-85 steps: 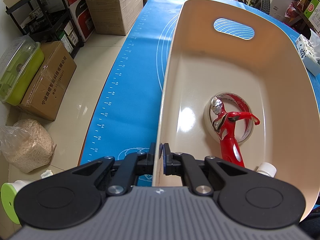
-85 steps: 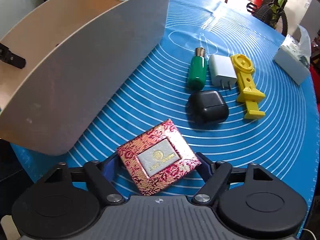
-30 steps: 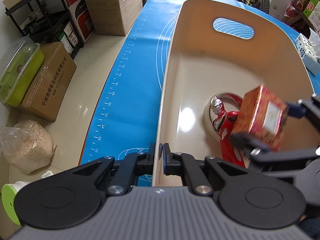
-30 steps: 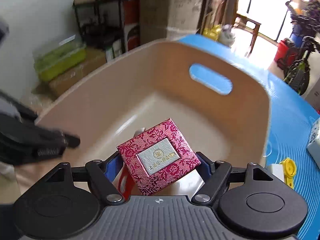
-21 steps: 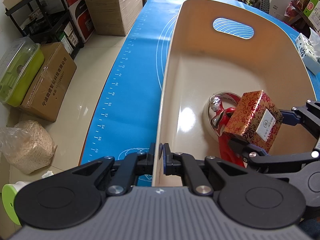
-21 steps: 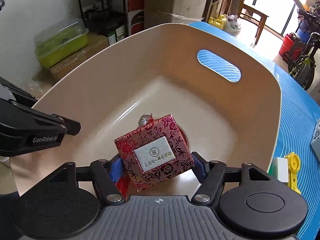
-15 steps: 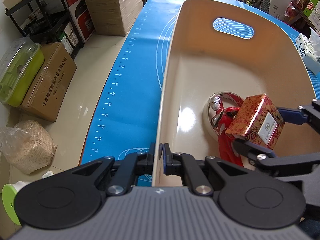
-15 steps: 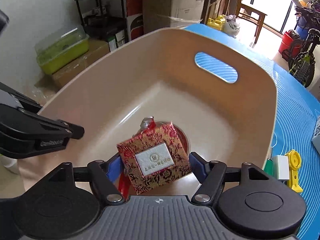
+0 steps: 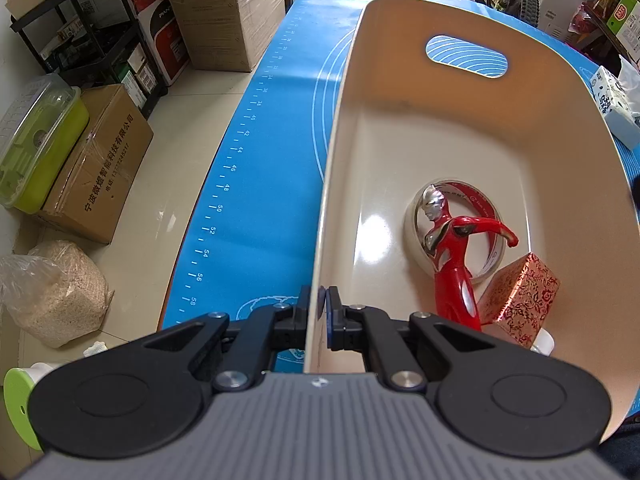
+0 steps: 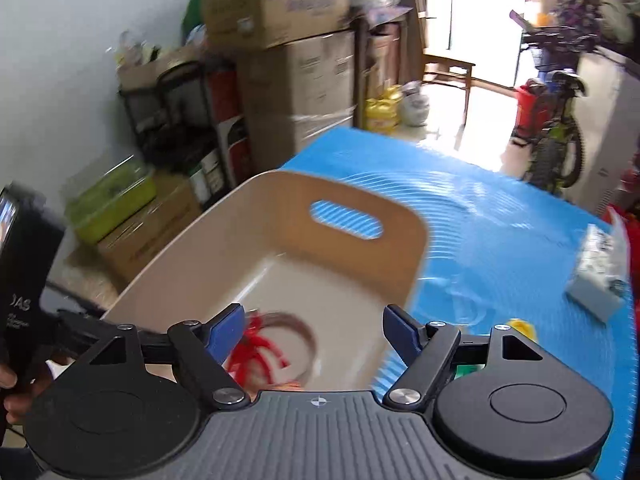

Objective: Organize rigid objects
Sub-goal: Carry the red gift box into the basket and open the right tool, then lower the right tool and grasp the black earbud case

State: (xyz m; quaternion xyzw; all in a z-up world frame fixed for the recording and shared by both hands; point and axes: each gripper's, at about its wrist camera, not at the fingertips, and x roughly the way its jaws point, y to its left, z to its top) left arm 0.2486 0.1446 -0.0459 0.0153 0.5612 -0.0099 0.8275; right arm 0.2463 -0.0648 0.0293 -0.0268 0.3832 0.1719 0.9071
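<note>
A beige bin (image 9: pixel 460 128) stands on the blue mat (image 9: pixel 256 168). My left gripper (image 9: pixel 322 312) is shut on the bin's near left rim. Inside lie a red and silver figure (image 9: pixel 450 248) across a tape roll (image 9: pixel 480 208), and a red and gold patterned box (image 9: pixel 520 296) tilted against the right wall. A white cap (image 9: pixel 544 345) shows beside the box. My right gripper (image 10: pixel 314 330) is open and empty, raised above the bin (image 10: pixel 360 248); the red figure (image 10: pixel 256 354) shows blurred below it.
Cardboard boxes (image 9: pixel 96 164), a green lidded container (image 9: pixel 36 148) and a black shelf (image 9: pixel 88 20) stand on the floor left of the table. A tissue pack (image 10: pixel 598 276), a yellow part (image 10: pixel 520 328) and a green item (image 10: pixel 468 370) lie on the mat right of the bin.
My right gripper opened and let go of the patterned box, which now lies in the bin's near right corner. The right gripper then lifted up and away. The left gripper has not moved.
</note>
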